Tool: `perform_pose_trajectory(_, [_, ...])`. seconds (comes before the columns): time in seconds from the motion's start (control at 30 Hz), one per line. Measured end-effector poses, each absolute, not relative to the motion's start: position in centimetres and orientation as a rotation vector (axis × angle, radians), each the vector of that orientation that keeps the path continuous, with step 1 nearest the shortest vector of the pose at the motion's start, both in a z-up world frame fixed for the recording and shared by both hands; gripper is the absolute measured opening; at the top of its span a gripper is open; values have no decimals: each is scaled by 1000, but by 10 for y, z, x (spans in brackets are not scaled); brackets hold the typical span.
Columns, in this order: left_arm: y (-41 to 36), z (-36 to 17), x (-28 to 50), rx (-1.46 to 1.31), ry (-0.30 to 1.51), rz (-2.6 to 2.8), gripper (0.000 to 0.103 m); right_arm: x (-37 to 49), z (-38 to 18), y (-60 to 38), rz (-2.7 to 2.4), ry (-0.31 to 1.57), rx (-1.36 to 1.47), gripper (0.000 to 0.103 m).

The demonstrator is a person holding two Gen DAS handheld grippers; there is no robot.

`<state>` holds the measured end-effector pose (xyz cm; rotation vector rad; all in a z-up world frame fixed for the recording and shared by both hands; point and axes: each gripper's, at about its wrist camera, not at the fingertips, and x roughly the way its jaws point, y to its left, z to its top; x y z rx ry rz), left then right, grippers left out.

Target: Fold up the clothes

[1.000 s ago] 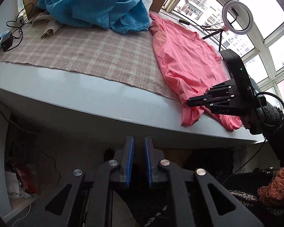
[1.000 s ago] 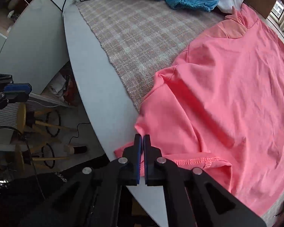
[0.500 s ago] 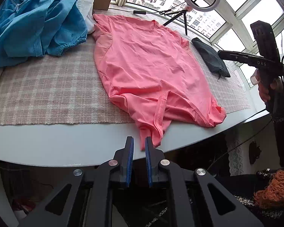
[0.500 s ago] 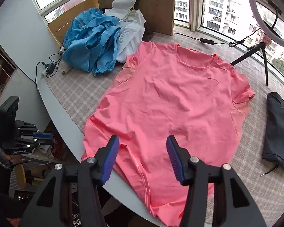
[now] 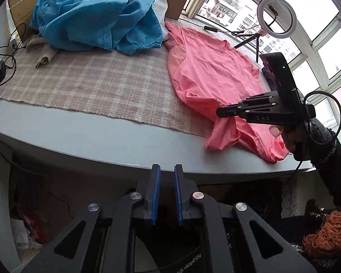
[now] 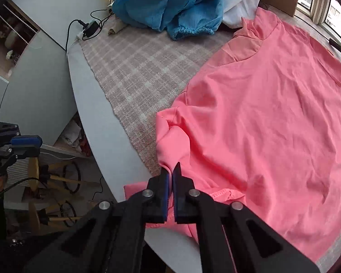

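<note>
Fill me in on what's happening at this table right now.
A person is folding clothes with a hand-held gripper in each hand. The right hand-held gripper is shut on the near corner of the pink short-sleeved T-shirt, which lies mostly spread on the checked beige cloth with its hem bunched at the grey table edge. The left hand-held gripper holds nothing and sits below the table edge, its fingers set narrowly apart. A crumpled blue garment waits at the far side.

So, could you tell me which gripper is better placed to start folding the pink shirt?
Right. The right gripper is at the pink shirt hem; the left gripper sits below the table edge.
</note>
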<state>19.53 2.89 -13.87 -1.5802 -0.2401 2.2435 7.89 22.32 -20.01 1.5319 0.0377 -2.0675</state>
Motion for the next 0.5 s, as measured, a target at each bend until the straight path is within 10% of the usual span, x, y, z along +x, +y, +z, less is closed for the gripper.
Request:
perform_pose_trajectory(0.23, [114, -143, 177, -1516, -107, 2073, 10, 97, -78, 460, -2623, -358, 1371, 2])
perform_pose_trajectory(0.5, [298, -164, 161, -1407, 127, 1694, 16, 206, -91, 646, -3028, -494, 1601, 2])
